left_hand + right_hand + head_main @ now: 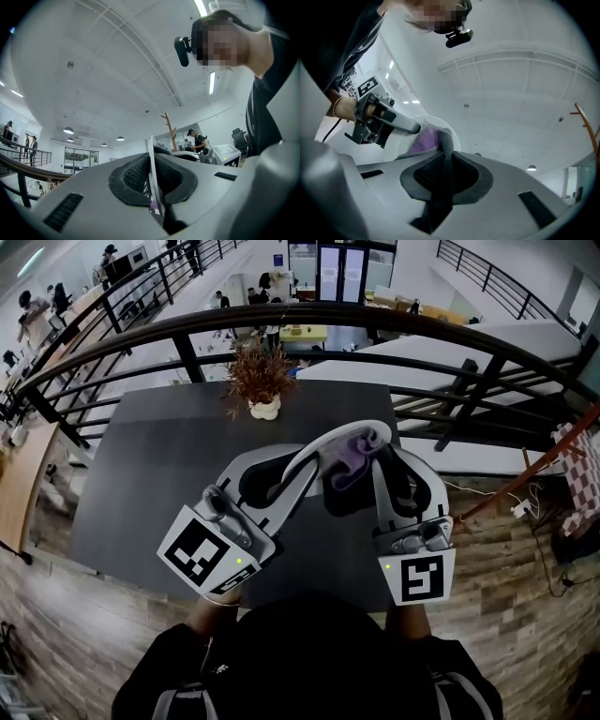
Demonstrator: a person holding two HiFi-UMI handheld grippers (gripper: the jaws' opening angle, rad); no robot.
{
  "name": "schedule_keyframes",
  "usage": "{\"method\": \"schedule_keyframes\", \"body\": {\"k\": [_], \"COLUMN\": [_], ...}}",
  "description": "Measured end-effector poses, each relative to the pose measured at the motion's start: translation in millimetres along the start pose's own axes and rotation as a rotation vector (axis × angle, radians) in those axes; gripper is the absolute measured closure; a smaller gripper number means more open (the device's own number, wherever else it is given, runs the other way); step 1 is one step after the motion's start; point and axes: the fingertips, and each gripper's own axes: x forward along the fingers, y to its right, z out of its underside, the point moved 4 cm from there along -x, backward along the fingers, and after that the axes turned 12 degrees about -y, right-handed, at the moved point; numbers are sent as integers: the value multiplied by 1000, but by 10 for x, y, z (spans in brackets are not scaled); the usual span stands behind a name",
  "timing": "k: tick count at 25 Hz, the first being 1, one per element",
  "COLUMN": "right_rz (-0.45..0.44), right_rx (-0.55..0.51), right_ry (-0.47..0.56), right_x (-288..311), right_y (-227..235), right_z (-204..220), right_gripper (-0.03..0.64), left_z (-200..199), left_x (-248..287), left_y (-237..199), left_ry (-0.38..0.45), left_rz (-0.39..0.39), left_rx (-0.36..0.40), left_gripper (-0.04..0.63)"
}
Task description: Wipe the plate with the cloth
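Bright, even light from ceiling lamps (69, 130); strong fisheye bending, dark corners.

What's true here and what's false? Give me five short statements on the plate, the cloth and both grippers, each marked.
1. The left gripper is shut on the rim of the round white plate. True.
2. The right gripper is open and empty. False: it is shut on the purple-and-grey cloth.
3. The plate lies flat on the dark rectangular table. False: it is held up on edge above the table.
4. The cloth lies against the plate's face. True.
5. A dried brown plant in a white pot stands at the table's far edge. True.
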Motion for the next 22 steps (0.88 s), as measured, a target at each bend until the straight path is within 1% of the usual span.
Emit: {"method": "schedule_keyframes", "body": {"k": [11, 16, 20, 22], "right_rz": [26, 37, 43, 51], "right_rx": [22, 31, 48, 51], "right_ry": [-16, -29, -59, -54], "right_x": [-25, -38, -29, -26], "right_y": [80, 117, 136, 162], "right_z": [104, 154, 208, 222], "right_gripper": [577, 577, 577, 577], "left_z": [11, 23, 21, 29], "left_x": [-30, -41, -59, -63], "left_y": [-14, -23, -59, -76], "left_ry": [2, 2, 3, 8], "left_rz": [-13, -17, -19, -23], "left_rx": [8, 2, -1, -5], "left_gripper": [572, 572, 572, 572]}}
